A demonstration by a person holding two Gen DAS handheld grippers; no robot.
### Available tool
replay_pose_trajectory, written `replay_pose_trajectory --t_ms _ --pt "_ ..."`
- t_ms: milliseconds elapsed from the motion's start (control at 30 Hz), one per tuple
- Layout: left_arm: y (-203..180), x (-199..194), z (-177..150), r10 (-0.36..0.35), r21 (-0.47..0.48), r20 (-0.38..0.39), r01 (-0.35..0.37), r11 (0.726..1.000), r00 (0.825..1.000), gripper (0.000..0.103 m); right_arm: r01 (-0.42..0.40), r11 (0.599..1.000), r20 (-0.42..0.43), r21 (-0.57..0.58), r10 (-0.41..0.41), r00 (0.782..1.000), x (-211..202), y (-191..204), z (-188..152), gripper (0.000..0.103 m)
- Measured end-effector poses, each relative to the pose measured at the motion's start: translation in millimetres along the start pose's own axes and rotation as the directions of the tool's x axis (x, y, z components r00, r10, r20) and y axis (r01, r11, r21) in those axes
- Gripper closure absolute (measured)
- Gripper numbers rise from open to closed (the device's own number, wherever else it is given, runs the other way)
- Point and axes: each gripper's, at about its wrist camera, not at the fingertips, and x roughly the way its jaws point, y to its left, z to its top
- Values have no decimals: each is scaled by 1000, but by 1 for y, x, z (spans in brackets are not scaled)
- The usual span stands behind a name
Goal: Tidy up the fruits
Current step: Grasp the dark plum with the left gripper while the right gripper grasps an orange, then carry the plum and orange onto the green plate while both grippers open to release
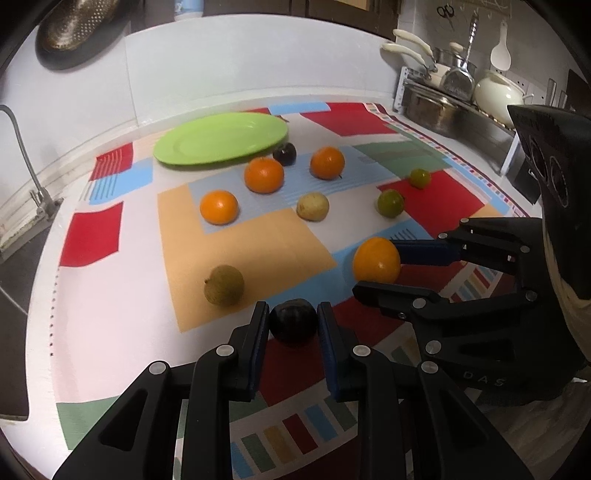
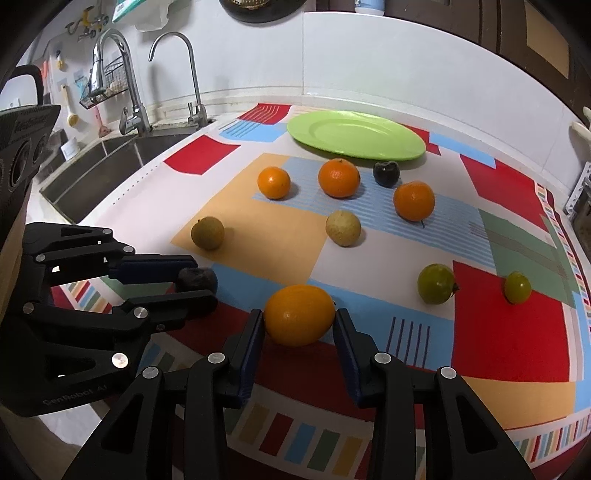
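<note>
L tool point(image 1: 293, 325) on dark plum point(image 1: 293, 322), R tool point(image 2: 299, 325) seemingly on orange point(image 2: 299, 314).

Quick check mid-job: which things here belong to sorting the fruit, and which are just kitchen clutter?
Job: green plate, bare; loose oranges, pale fruits, green fruits, a dark plum by the plate; another plum gripped by the left gripper; yellow-orange fruit in the right gripper.

Clutter: sink, taps, pots, scissors, colander.
</note>
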Motion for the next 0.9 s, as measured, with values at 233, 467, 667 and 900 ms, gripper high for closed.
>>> replay_pose_trajectory --t_ms 233,467,667,900 --pt "2 -5 6 16 -15 24 -16 1000 1000 77 4 1000 24 4 -4 1000 -7 -3 8 64" --pt "2 -16 21 43 -21 79 -42 999 996 77 14 1000 50 -4 -14 999 -13 -6 17 64" --pt "6 -24 43 68 -44 125 -63 997 990 77 8 1000 84 11 -9 996 -19 -14 33 64" --pt "13 -28 73 100 -64 173 -90 994 980 77 6 999 137 39 -11 991 -25 -26 61 64"
